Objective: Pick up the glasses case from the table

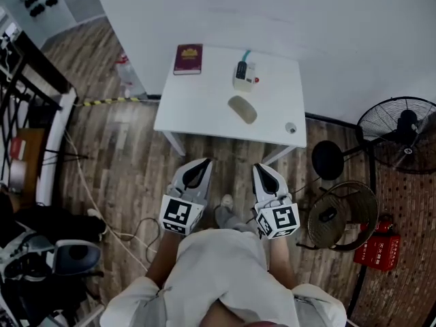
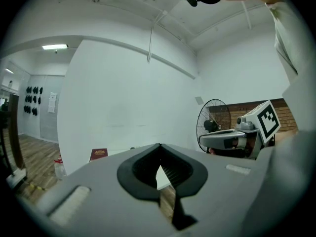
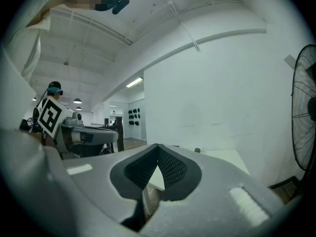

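Note:
The glasses case [image 1: 242, 109], a grey-olive oval, lies on the white table [image 1: 197, 107] right of its middle. Both grippers hover over the wooden floor short of the table's near edge, pointing toward it. My left gripper [image 1: 202, 163] is shut with nothing in it, and its jaws meet at the tips in the left gripper view [image 2: 159, 145]. My right gripper [image 1: 261, 168] is also shut and empty [image 3: 158, 145]. The case is hidden behind the jaws in both gripper views.
On the table lie a maroon booklet [image 1: 188, 58], a white device with a cable [image 1: 244, 75] and a small round object [image 1: 291, 128]. Two fans [image 1: 402, 131] [image 1: 337, 213] and a red extinguisher [image 1: 378, 251] stand at the right. A bottle [image 1: 126, 73] sits by the table's left side.

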`<state>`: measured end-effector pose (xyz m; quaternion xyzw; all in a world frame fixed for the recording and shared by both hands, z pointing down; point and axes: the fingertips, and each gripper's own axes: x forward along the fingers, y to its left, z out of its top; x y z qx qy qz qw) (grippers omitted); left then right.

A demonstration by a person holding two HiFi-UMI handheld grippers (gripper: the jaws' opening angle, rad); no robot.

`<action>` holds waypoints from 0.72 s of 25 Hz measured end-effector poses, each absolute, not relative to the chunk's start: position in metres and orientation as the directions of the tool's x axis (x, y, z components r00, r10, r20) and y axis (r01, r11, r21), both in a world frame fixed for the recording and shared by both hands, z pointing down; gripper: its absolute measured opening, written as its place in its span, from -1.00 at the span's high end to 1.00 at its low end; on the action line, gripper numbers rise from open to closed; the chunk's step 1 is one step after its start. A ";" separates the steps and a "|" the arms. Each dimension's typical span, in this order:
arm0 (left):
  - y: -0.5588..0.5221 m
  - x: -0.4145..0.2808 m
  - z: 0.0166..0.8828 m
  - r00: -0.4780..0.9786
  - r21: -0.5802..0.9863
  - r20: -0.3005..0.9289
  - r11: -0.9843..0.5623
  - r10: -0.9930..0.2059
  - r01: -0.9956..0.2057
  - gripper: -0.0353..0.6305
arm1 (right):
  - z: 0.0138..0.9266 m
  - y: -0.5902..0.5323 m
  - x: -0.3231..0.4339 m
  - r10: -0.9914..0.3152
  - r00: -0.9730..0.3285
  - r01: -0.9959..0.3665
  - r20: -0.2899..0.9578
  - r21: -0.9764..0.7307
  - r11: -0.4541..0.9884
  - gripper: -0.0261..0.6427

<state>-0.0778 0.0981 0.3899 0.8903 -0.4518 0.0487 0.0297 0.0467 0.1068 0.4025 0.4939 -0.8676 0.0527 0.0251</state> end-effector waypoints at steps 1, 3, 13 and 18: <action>0.090 -0.074 0.389 0.583 0.006 0.116 -0.587 -0.804 -0.810 0.84 | 0.402 0.098 0.050 -0.852 -0.516 -0.857 0.094 -0.069 0.511 0.91; 0.076 -0.068 0.388 0.576 0.000 0.121 -0.580 -0.809 -0.815 0.84 | 0.402 0.081 0.056 -0.846 -0.525 -0.851 0.091 -0.075 0.520 0.91; 0.018 -0.043 0.388 0.545 -0.014 0.139 -0.552 -0.827 -0.834 0.84 | 0.403 0.014 0.085 -0.836 -0.541 -0.841 0.094 -0.079 0.535 0.90; 0.000 -0.034 0.394 0.546 -0.004 0.153 -0.553 -0.824 -0.833 0.84 | 0.407 -0.005 0.088 -0.825 -0.556 -0.831 0.105 -0.085 0.550 0.90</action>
